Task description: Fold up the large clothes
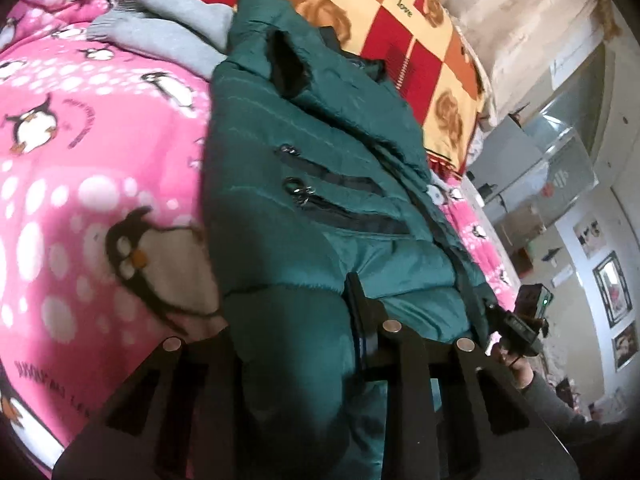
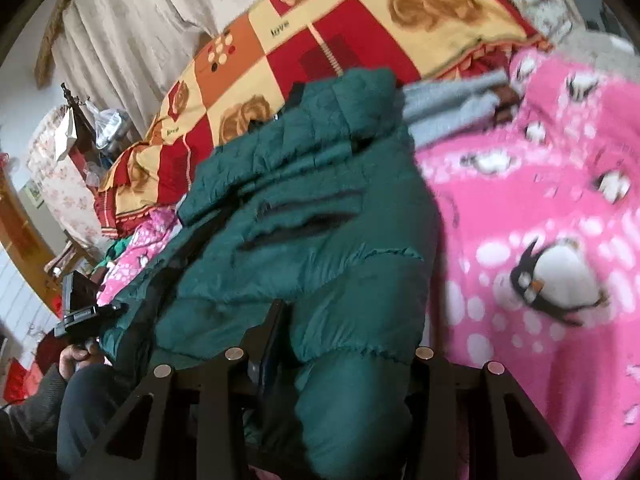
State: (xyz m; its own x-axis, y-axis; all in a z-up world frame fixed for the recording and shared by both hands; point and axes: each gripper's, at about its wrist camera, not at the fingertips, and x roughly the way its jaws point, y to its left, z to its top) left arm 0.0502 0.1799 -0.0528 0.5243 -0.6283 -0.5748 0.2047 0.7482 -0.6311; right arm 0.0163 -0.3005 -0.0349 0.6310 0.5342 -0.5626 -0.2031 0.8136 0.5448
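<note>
Teal quilted jacket [image 1: 320,168] lies on a bed, spread over a pink penguin blanket [image 1: 92,160]. It runs lengthwise away from both cameras, its near end bunched up between the fingers of both tools. Two dark zipped pockets [image 1: 344,208] sit on its upper face, with metal pulls at their left ends. A dark-lined opening shows near its far end.

Left hand-held gripper [image 1: 352,320]: its jaws are narrowed on a fold of the near hem, and the teal cloth fills the gap between them. One dark finger [image 1: 360,300] presses into the padded fabric. The other finger is mostly covered by cloth.

Right hand-held gripper [image 2: 348,344]: it pinches a thick roll of the same hem. Fabric bulges up between the jaws and drapes down over the tool. One dark finger [image 2: 272,324] stands against the left side of the roll. The picture is blurred here, so the far pad's contact is probably there but not clearly seen.

In the left view, the right tool shows at the jacket's right edge, held in a hand [image 1: 520,372] with a grey sleeve. In the right view, the left tool shows at the jacket's left edge, also in a hand [image 2: 76,360].

Grey garment [image 1: 168,36] with ribbed cuffs lies beyond the jacket, touching its far end. A red and yellow checked quilt [image 1: 400,12] is heaped behind both. Pale curtains [image 2: 132,32] hang at the back.
</note>
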